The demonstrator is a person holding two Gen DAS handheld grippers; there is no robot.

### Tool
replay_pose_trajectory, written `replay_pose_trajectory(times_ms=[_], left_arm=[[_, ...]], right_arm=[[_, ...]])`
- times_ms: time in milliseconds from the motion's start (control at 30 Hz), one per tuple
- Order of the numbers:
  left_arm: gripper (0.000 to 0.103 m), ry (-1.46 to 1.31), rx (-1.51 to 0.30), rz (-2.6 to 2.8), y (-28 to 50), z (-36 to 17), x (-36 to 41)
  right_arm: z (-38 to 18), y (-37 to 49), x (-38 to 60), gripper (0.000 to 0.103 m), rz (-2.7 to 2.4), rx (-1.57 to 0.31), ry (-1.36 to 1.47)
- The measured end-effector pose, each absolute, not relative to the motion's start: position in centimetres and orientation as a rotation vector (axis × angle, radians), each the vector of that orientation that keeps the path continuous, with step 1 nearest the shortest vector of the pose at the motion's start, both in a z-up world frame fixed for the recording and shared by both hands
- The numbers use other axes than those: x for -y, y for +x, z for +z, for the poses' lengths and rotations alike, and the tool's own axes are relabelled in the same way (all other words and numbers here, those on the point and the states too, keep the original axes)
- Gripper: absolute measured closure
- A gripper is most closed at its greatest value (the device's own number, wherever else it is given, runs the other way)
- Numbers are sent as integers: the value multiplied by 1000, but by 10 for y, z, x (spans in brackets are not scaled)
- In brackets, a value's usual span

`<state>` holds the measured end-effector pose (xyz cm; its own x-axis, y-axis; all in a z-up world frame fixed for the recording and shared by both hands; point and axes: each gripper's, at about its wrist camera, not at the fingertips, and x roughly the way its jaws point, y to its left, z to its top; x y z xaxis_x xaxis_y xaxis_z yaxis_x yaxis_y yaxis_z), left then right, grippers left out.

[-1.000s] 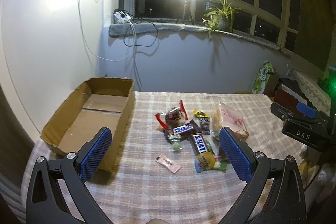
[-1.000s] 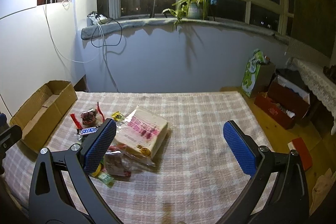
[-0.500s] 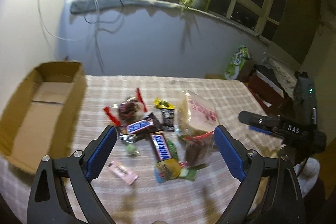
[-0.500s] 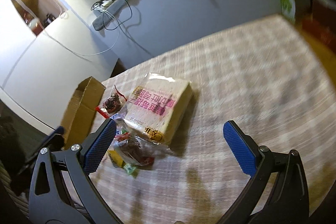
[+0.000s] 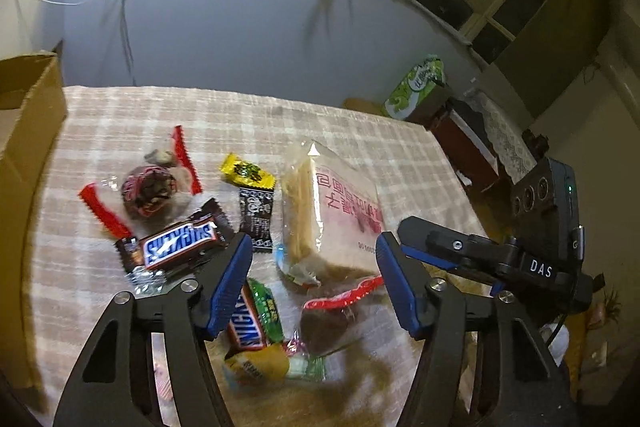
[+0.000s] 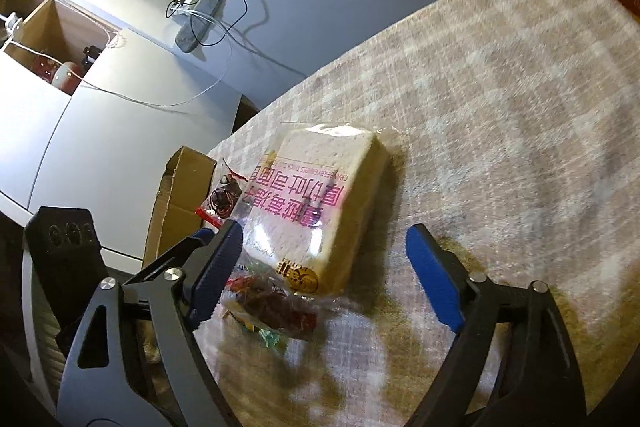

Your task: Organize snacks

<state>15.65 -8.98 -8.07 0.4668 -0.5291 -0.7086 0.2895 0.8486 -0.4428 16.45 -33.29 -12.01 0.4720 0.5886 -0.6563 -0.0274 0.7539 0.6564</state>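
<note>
Left wrist view: left gripper (image 5: 314,281) jaws wide, empty, over snack pile; clear-wrapped bread loaf with pink print (image 5: 334,211) beyond. Right gripper (image 6: 326,281) wide, empty, near loaf end. Square jaws across loaf, squeeze gently; brown cardboard box (image 5: 24,131) far left.

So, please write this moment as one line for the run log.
left gripper: open, above candy pile | right gripper: open, at clear-wrapped pink-lettered bread pack | brown cardboard box: left

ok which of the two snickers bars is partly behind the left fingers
The near Snickers, lying almost lengthwise toward the camera, its top end hidden by a blue pad of the left gripper. The other Snickers lies crosswise farther left, fully visible.
</note>
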Motion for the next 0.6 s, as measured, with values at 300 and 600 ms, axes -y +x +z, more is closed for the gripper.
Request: replay_pose_trajectory(times_ms=[300, 600], left_arm=[[62, -248, -1029, -552, 171, -96, 110], [64, -250, -1018, -558, 173, -97, 108]], right_arm=[[-134, 183, 324, 35, 441, -1085, 677], [-131, 192, 316, 50, 454, -1098, 640]])
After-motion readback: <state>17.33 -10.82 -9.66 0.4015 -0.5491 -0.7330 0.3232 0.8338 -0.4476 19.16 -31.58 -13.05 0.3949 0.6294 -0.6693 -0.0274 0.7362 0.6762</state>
